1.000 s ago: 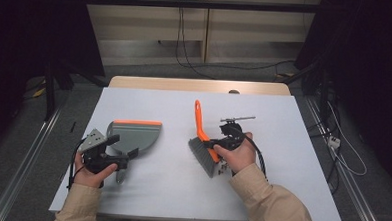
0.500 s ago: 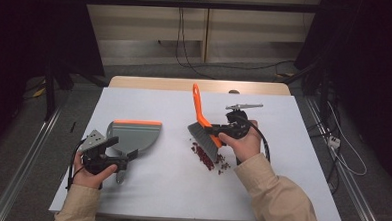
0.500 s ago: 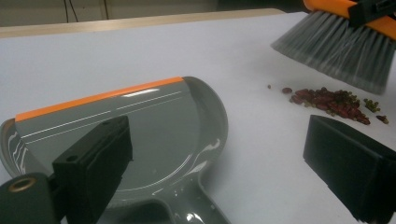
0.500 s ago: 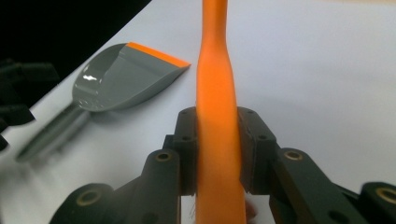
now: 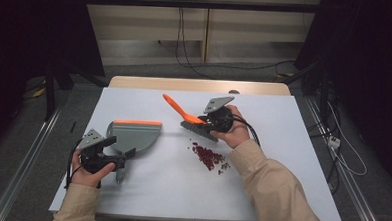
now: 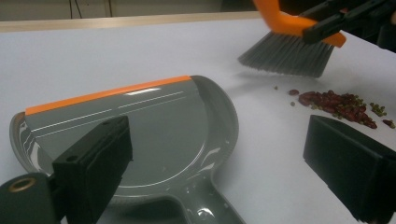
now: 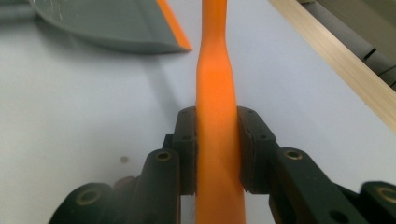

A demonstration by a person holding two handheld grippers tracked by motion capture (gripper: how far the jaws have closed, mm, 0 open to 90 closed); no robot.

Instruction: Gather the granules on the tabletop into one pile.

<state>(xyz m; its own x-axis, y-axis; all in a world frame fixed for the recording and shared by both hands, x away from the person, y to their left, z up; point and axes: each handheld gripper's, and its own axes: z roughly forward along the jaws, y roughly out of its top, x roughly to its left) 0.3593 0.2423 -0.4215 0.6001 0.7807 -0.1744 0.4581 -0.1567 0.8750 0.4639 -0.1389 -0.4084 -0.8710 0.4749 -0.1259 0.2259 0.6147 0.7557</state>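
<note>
Jaws of the right gripper (image 7: 218,154) are clamped on the orange handle of the brush (image 5: 184,113); in the right gripper view the handle runs up the middle of the frame between both black pads, which press on it from either side. Jaws of the left gripper (image 6: 219,172) stand wide apart with nothing between the pads; in the left gripper view one pad sits at lower left and the other at lower right.

No brand, label or writing can be read on any item.

In the high view the brush sits just right of frame centre, its handle slanting to the upper left and its grey bristles pointing down toward the table (image 5: 283,119). The bristles hang just above and to the upper left of the pile of red beans (image 5: 208,156), which lies on the white tabletop below the right gripper (image 5: 218,119). A few small greenish grains lie at the pile's edges.

The grey dustpan (image 5: 132,138), with an orange strip along its front lip, lies flat at left of centre. Its handle points toward the lower left, next to the left gripper (image 5: 113,157). In the left gripper view the pan (image 6: 154,130) lies ahead of the open jaws, its handle running down between them, with the beans (image 6: 338,103) at upper right.
</note>
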